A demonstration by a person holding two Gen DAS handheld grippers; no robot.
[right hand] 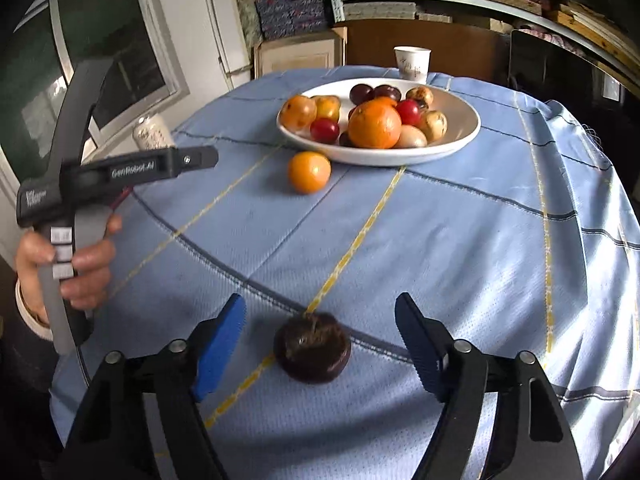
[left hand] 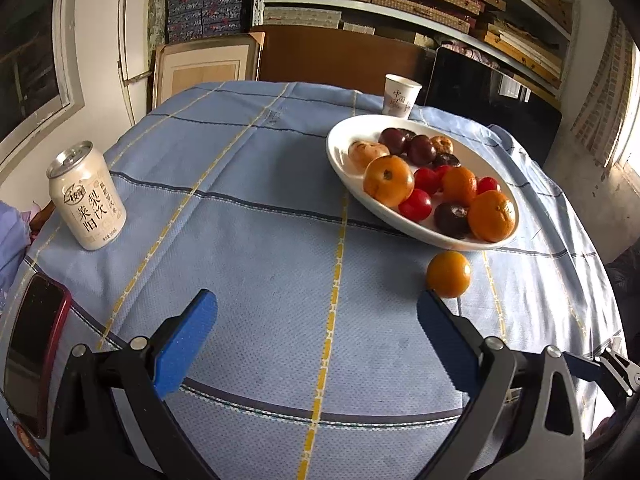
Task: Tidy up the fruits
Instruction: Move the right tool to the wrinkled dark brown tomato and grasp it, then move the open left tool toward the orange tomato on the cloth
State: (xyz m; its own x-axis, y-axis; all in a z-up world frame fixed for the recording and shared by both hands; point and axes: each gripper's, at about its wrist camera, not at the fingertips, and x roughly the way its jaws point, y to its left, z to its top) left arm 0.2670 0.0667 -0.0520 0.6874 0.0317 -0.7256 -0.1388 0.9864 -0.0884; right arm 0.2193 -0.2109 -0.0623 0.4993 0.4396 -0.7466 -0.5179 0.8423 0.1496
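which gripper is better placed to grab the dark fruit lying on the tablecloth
Right. The dark fruit sits between the right gripper's open fingers; the left gripper is open over bare cloth nearer the loose orange.

Open blue cloth fills the middle of the table (left hand: 260, 240). A can (left hand: 86, 196) stands at nine o'clock, a phone (left hand: 34, 356) at eight. A full fruit plate (left hand: 340, 160) blocks two o'clock, a loose orange (left hand: 448, 274) just before it, a paper cup (left hand: 401, 95) behind.

— What could you read out there?
— "GenRobot.AI" stood on the left gripper's body (right hand: 136, 170). The can (left hand: 86, 196) bore Chinese characters, and the paper cup (left hand: 401, 96) carried brushed characters too.
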